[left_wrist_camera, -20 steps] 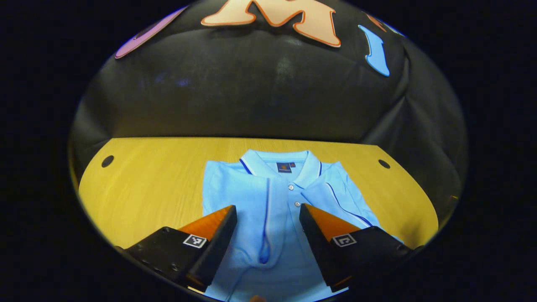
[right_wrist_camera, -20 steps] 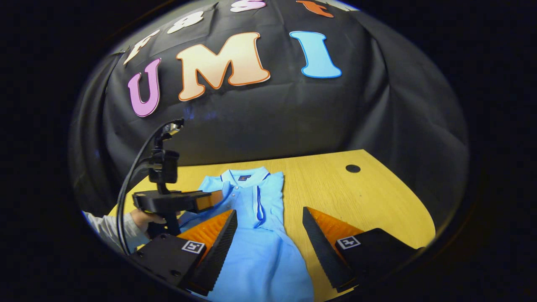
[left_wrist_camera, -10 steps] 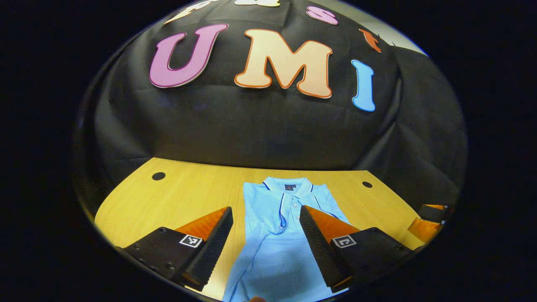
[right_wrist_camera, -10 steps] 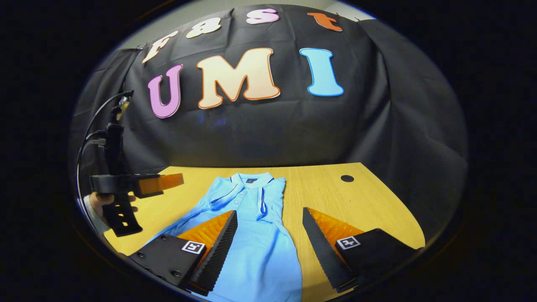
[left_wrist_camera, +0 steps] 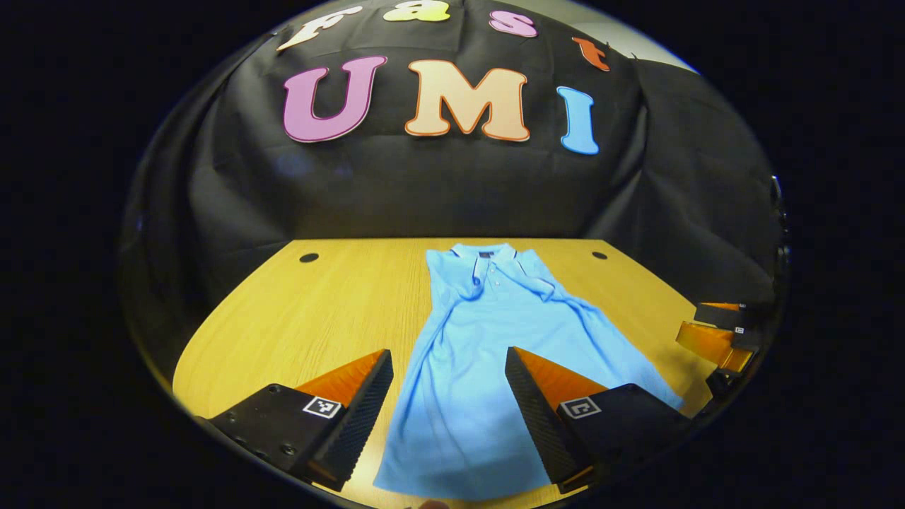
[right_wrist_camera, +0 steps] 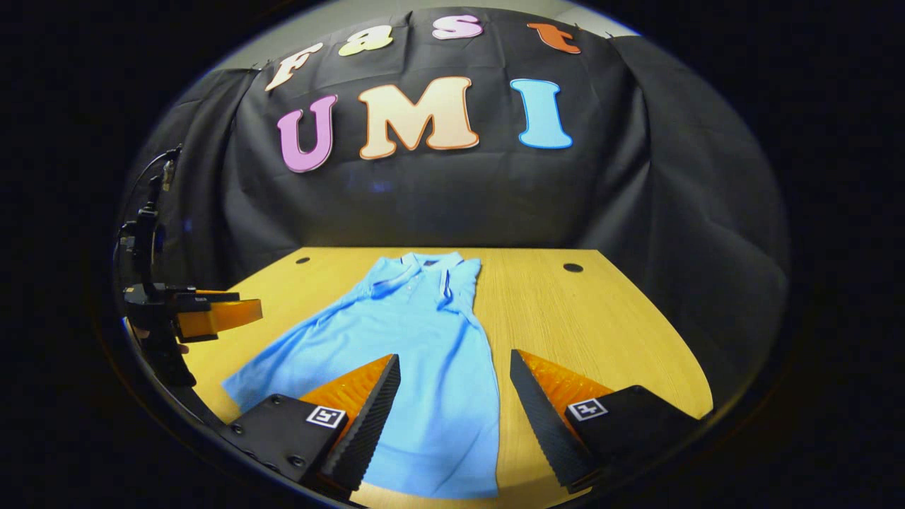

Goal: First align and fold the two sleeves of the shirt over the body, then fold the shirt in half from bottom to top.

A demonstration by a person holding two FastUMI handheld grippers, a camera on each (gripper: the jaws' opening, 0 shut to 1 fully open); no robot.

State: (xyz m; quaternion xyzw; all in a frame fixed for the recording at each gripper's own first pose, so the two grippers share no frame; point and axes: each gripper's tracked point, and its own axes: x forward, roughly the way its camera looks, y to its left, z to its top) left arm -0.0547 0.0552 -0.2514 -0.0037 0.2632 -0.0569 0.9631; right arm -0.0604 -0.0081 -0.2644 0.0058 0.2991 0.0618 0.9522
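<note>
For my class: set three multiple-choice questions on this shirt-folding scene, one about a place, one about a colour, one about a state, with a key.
1. Where does the shirt lie?
A. on the wooden table
B. on the floor
C. draped on the wall

2. What colour is the shirt?
A. red
B. light blue
C. white

3. How do the left gripper and right gripper stand?
A. both shut on the shirt
B. one shut
C. both open, holding nothing

Key: 1 A, it lies flat on the tabletop; 2 B, pale blue cloth; 3 C, fingers spread apart with a gap.
</note>
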